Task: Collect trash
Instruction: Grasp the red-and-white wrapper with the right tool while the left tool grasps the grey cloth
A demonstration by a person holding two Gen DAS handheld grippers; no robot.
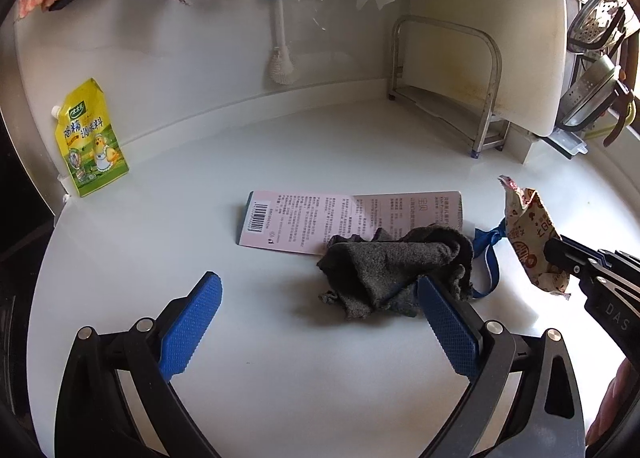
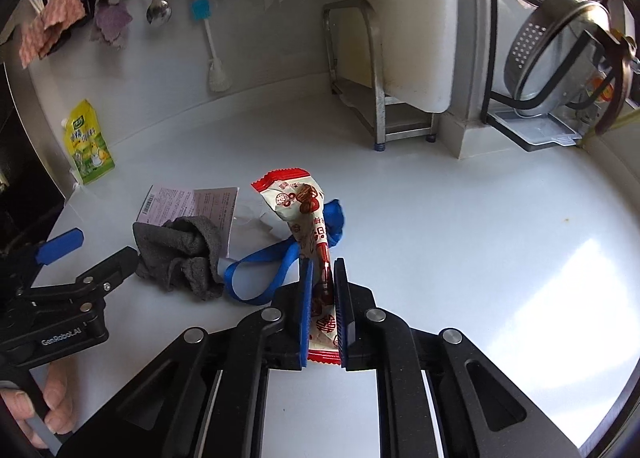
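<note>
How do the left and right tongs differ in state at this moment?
The left tongs stand wide open and hold nothing; the right tongs are shut on the snack wrapper. The left tongs sit low by the grey cloth on the counter, one pad at its edge; the right tongs hold the wrapper upright. Both have blue textured pads.

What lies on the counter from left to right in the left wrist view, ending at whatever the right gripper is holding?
Yellow seasoning pouch → pink printed card → gray cloth → blue ribbon → snack wrapper, pinched in the right gripper.
</note>
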